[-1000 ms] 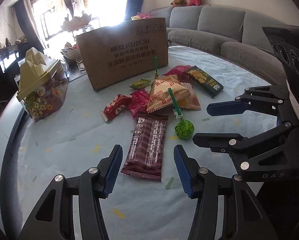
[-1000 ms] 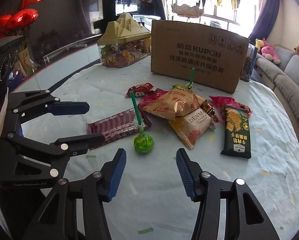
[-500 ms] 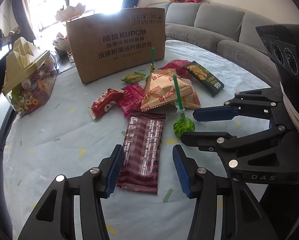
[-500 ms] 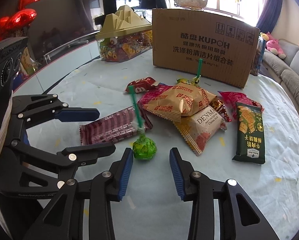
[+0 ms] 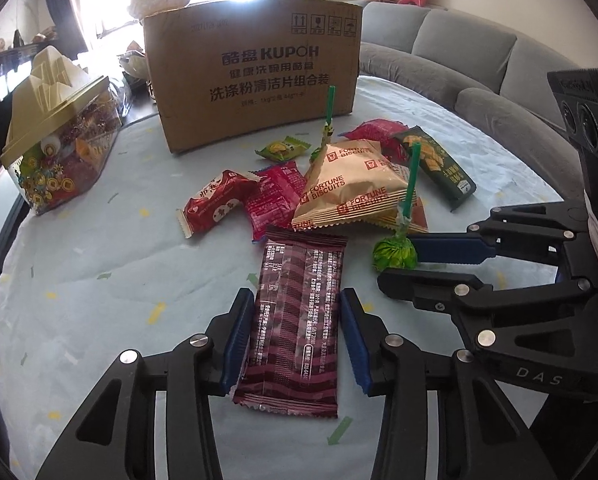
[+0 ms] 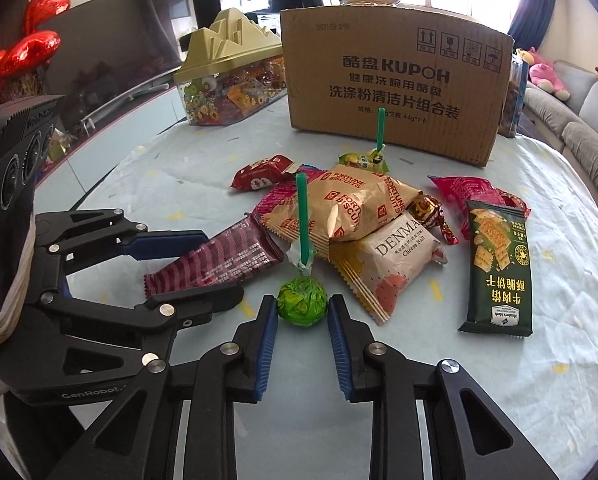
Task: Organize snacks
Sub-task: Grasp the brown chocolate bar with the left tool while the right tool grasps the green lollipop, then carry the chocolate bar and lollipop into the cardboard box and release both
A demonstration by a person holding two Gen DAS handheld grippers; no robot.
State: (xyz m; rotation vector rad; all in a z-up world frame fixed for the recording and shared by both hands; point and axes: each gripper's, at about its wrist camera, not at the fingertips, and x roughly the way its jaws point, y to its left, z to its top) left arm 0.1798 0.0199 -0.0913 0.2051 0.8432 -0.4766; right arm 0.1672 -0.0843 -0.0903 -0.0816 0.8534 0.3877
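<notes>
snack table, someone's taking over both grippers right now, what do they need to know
Left gripper: jaws have just been closing around the maroon wafer pack; a firm grip is unclear.
Right gripper: shut on the green lollipop, which sits on the table.
Other snacks lie in a pile before the cardboard box.
Done: nothing visibly sorted yet.
Left: lift both, then clear the pile.

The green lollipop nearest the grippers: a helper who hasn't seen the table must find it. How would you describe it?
Start at the big cardboard box standing at the back of the table, then come forward past the snack pile topped by the Fortune Biscuits bag. On its near side a lollipop lies with its green-foil ball between the right gripper pads. A second green stick stands up by the box; this lollipop lies alone in front.
</notes>
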